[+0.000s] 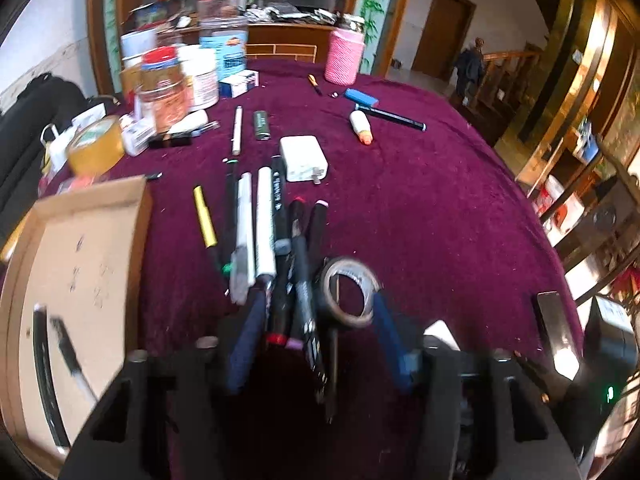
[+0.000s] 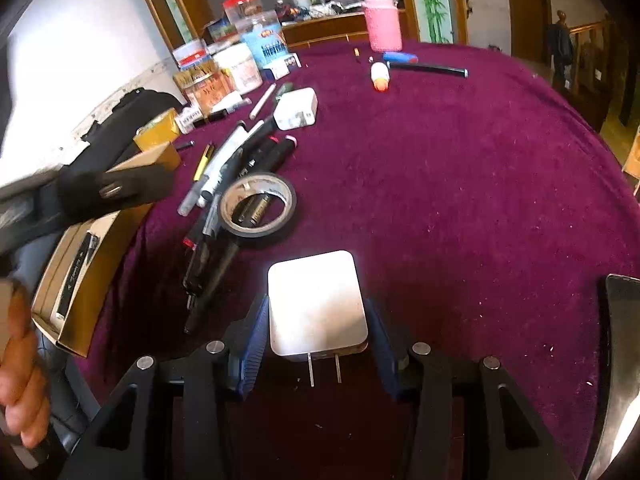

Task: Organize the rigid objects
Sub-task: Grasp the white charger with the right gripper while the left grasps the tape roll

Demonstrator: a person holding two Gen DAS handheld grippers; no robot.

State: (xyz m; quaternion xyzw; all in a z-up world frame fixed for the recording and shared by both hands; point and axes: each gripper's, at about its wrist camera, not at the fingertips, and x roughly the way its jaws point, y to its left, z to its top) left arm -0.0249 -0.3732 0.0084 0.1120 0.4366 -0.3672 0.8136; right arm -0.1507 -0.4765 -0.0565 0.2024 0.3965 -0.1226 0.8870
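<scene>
Beyond my maroon tablecloth [image 1: 420, 220] I see a black bag [image 1: 28, 120] at the left edge, a wooden sideboard [image 1: 288, 38] top centre, a bamboo-painted panel [image 1: 374, 4] beside it, and a brown door [image 1: 440, 32] with a person [image 1: 470, 66] standing upper right.

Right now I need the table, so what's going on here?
A person is sorting desk clutter with two handheld tools. The right tool is clamped on a white charger just above the purple cloth. The left tool straddles a bundle of pens and a tape roll. A cardboard box sits beside them.
</scene>
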